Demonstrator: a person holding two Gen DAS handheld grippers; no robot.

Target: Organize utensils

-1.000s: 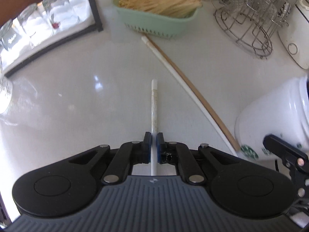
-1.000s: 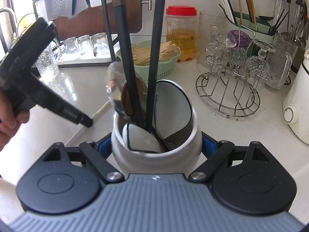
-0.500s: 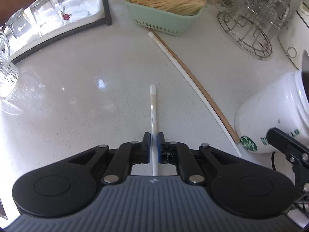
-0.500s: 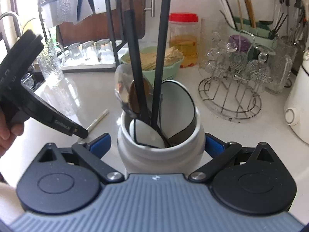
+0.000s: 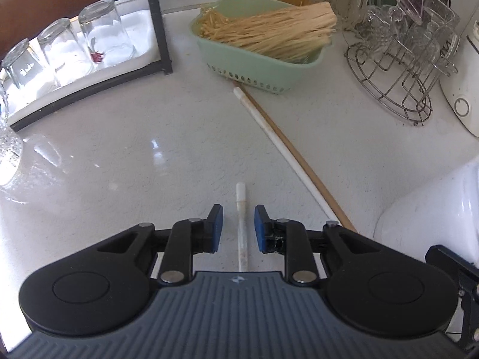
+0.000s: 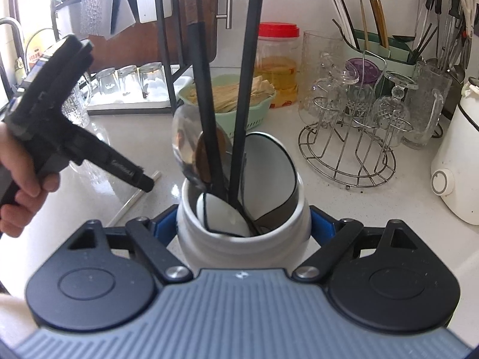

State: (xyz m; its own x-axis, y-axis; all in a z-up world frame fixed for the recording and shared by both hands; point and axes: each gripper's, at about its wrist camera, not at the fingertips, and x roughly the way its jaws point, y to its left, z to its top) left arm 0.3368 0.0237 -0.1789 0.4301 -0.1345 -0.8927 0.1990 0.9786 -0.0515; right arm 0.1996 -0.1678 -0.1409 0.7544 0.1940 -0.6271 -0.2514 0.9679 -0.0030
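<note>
In my left view no writing is legible; the left gripper [image 5: 238,227] is spread apart around a white chopstick [image 5: 242,224] lying low-centre on the counter [image 5: 149,149]. In my right view, the right gripper [image 6: 242,227] clamps the white utensil jar [image 6: 242,236], bottom centre; lettering on the left tool is unreadable.

No readable text anywhere; faint white lettering on the left gripper [image 6: 136,176], too blurred to decipher
</note>
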